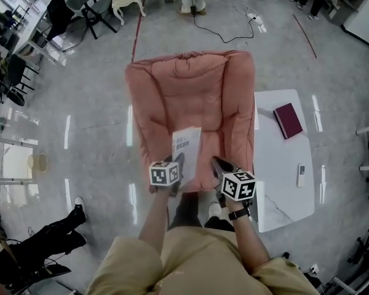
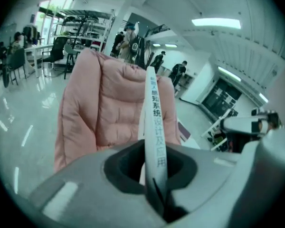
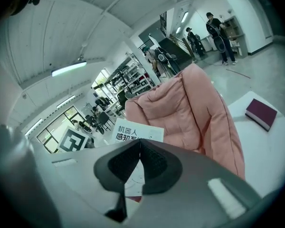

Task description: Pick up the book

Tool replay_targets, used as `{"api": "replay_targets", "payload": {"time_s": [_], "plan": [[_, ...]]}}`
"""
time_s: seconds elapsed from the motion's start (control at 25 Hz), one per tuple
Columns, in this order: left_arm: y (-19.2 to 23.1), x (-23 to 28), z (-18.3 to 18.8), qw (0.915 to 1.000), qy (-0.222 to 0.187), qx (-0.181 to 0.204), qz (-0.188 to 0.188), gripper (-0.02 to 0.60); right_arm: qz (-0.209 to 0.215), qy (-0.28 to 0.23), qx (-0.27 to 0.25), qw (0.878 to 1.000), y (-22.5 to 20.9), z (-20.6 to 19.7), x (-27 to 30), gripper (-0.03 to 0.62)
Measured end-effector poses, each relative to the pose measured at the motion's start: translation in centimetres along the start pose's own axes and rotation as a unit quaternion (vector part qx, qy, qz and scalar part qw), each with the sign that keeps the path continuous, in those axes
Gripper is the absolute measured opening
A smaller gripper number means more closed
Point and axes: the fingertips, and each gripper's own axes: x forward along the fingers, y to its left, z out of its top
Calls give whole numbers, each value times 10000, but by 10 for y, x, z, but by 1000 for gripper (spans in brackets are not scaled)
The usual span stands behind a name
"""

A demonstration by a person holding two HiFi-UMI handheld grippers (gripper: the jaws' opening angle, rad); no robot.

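A thin white book [image 1: 187, 145] with dark print hangs over the seat of a pink padded armchair [image 1: 190, 85]. My left gripper [image 1: 178, 163] is shut on its near edge. In the left gripper view the book's spine [image 2: 155, 109] stands upright between the jaws of my left gripper [image 2: 155, 163], with the armchair [image 2: 109, 103] behind it. My right gripper [image 1: 219, 164] floats just right of the book, apart from it. In the right gripper view, my right gripper [image 3: 139, 145] is shut on nothing, its tips meeting. The book's cover [image 3: 138, 132] shows beyond them.
A white table [image 1: 283, 165] stands right of the armchair, with a maroon book [image 1: 288, 120] and a small remote [image 1: 301, 175] on it. Chairs and desks [image 1: 80, 8] fill the far left. A person's dark legs [image 1: 55, 238] lie at lower left. A cable [image 1: 221, 32] runs across the floor.
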Motion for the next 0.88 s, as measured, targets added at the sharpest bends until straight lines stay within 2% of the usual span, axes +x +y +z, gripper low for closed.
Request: {"api": "replay_targets", "payload": {"time_s": [0.16,0.36,0.44,0.64,0.88], "plan": [[-39,-57,52,9949,-974,233,134,43,127,-477,-434,9978,26,34,-29,6],[-87,-126,108,9745,-2151,577,291,43,296,-1259,-994,9866,61,89,-74,6],[-107,-152,129,9628,-2590,689,352,43,306,-1538,-1259,9796,72,110,-93,6],[-150,-223,168,9267,-3584,976,572,43,312,-2256,-1901,9550,106,157,-142,6],[-190,-286,179,8891,-4297,1364,795,43,162,-2976,-2604,9183,140,186,-204,6]]}}
